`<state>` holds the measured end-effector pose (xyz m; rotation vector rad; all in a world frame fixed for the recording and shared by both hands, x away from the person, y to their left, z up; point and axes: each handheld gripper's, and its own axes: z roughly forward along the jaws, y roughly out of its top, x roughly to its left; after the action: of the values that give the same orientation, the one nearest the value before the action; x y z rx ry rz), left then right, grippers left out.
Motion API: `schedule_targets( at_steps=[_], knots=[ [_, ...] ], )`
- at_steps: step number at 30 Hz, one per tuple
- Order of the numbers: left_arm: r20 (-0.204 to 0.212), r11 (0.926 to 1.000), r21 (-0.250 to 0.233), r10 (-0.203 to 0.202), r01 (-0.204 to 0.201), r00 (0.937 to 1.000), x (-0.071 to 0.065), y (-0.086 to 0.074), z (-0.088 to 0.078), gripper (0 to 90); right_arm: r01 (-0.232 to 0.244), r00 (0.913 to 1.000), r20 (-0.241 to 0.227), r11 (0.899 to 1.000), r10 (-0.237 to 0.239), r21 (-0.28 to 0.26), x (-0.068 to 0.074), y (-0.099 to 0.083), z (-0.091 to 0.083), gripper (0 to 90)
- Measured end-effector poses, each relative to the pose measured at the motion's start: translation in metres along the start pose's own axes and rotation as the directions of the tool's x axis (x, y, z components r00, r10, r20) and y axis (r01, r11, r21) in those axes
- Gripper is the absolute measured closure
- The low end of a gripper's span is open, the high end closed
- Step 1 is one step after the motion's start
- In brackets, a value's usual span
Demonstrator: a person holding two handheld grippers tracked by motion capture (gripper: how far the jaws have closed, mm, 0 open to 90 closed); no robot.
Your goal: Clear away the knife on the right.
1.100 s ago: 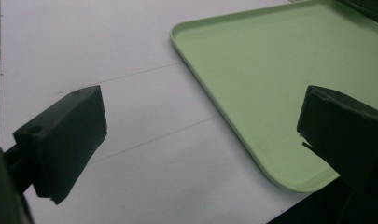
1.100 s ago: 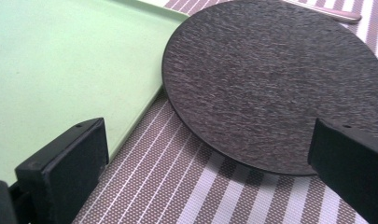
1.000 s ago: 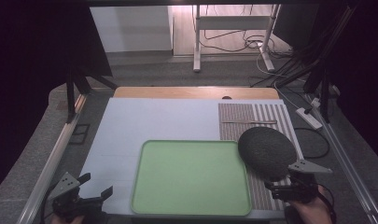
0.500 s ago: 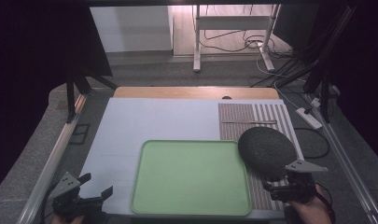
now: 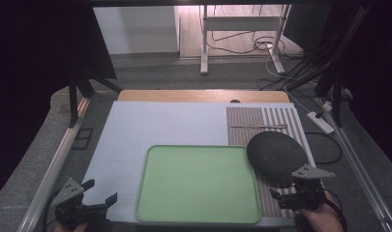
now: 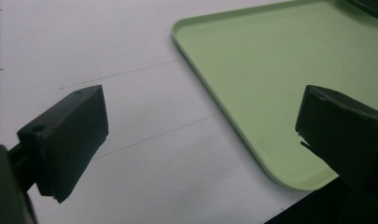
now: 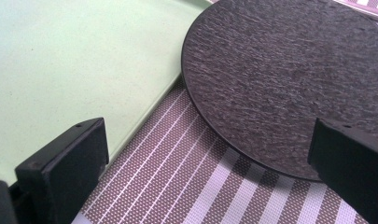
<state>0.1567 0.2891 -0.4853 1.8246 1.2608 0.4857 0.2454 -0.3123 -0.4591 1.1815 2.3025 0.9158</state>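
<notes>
I see my left claw (image 5: pixel 100 202) spread wide over the white bench (image 5: pixel 159 125), near-left of the green tray (image 5: pixel 198 183). My right claw (image 5: pixel 286 197), also spread, hovers at the dark round plate (image 5: pixel 276 155) on the striped mat (image 5: pixel 261 121).

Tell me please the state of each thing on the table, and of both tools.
Green tray: empty, flat on the white mat.
Dark round plate: empty, flat on the striped placemat, beside the tray.
Thin utensil: lying on the placemat.
Left tool: open, holding nothing.
Right tool: open, holding nothing.
</notes>
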Motion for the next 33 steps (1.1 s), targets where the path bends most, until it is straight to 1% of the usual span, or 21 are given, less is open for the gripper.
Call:
schedule_targets(
  at_steps=[1, 2, 4, 9, 11, 12, 16, 21, 23, 24, 26, 27, 28, 29, 30, 33],
  knots=[
    [0.000, 1.0000, 0.000, 0.000, 0.000, 1.0000, 0.000, 0.000, 0.000, 3.3, 0.000, 1.0000, 0.000, 1.000, 0.000, 0.000, 0.000, 0.000, 0.000, 0.0],
    [0.000, 1.0000, 0.001, 0.000, 0.000, 1.0000, 0.000, 0.000, 0.000, 3.3, -0.005, 0.9999, -0.013, 1.000, 0.005, -0.009, 0.000, 0.001, 0.000, 0.0],
    [-0.002, 1.0000, 0.002, 0.002, -0.002, 1.0000, 0.000, 0.000, 0.000, 3.3, -0.005, 0.9998, -0.020, 1.000, 0.005, -0.010, 0.000, 0.002, 0.001, 0.0],
    [-0.002, 1.0000, 0.005, 0.005, -0.005, 1.0000, 0.000, 0.000, 0.000, 3.3, 0.011, 0.9994, -0.034, 1.000, -0.012, -0.011, 0.002, 0.005, 0.003, 0.0],
    [-0.002, 1.0000, 0.004, 0.004, -0.004, 1.0000, 0.000, 0.000, 0.000, 3.4, 0.021, 0.9992, -0.033, 1.000, -0.021, -0.013, 0.002, 0.007, 0.004, 0.0],
    [-0.002, 1.0000, 0.004, 0.004, -0.004, 1.0000, 0.000, 0.000, 0.000, 3.4, 0.036, 0.9987, -0.036, 0.999, -0.037, -0.020, 0.003, 0.008, 0.005, 0.0],
    [-0.003, 1.0000, 0.005, 0.005, -0.005, 1.0000, -0.001, 0.000, 0.000, 3.4, 0.050, 0.9981, -0.035, 0.999, -0.050, -0.018, 0.004, 0.010, 0.007, 0.0],
    [-0.003, 1.0000, 0.007, 0.008, -0.008, 1.0000, -0.001, 0.000, 0.000, 3.4, 0.043, 0.9982, -0.041, 0.999, -0.044, -0.027, -0.001, 0.014, 0.010, 0.0],
    [-0.003, 0.9999, 0.007, 0.008, -0.008, 1.0000, -0.001, 0.000, 0.001, 3.4, 0.040, 0.9976, -0.056, 0.999, -0.042, -0.028, -0.003, 0.017, 0.011, 0.0],
    [-0.003, 0.9999, 0.007, 0.008, -0.008, 1.0000, -0.001, 0.000, 0.001, 3.4, 0.040, 0.9976, -0.056, 0.999, -0.042, -0.028, -0.003, 0.017, 0.011, 0.0],
    [-0.003, 0.9999, 0.008, 0.008, -0.008, 1.0000, -0.001, 0.000, 0.001, 3.4, 0.052, 0.9950, -0.083, 0.998, -0.056, -0.042, -0.004, 0.020, 0.012, 0.0],
    [-0.004, 0.9999, 0.008, 0.008, -0.008, 1.0000, -0.001, 0.000, 0.001, 3.4, 0.058, 0.9925, -0.105, 0.997, -0.063, -0.048, -0.005, 0.023, 0.014, 0.0],
    [-0.004, 0.9999, 0.008, 0.008, -0.008, 1.0000, -0.001, 0.000, 0.001, 3.4, 0.058, 0.9925, -0.105, 0.997, -0.063, -0.048, -0.005, 0.023, 0.014, 0.0],
    [-0.004, 0.9999, 0.008, 0.008, -0.008, 1.0000, -0.001, 0.000, 0.001, 3.4, 0.084, 0.9902, -0.109, 0.996, -0.088, -0.035, -0.006, 0.025, 0.016, 0.0],
    [-0.005, 0.9999, 0.008, 0.008, -0.008, 1.0000, -0.001, 0.001, 0.001, 3.4, 0.089, 0.9897, -0.109, 0.995, -0.092, -0.034, -0.006, 0.026, 0.017, 0.0],
    [-0.005, 0.9999, 0.009, 0.009, -0.009, 0.9999, -0.001, 0.001, 0.001, 3.4, 0.077, 0.9899, -0.117, 0.996, -0.081, -0.036, -0.008, 0.026, 0.019, 0.0]
  ],
)
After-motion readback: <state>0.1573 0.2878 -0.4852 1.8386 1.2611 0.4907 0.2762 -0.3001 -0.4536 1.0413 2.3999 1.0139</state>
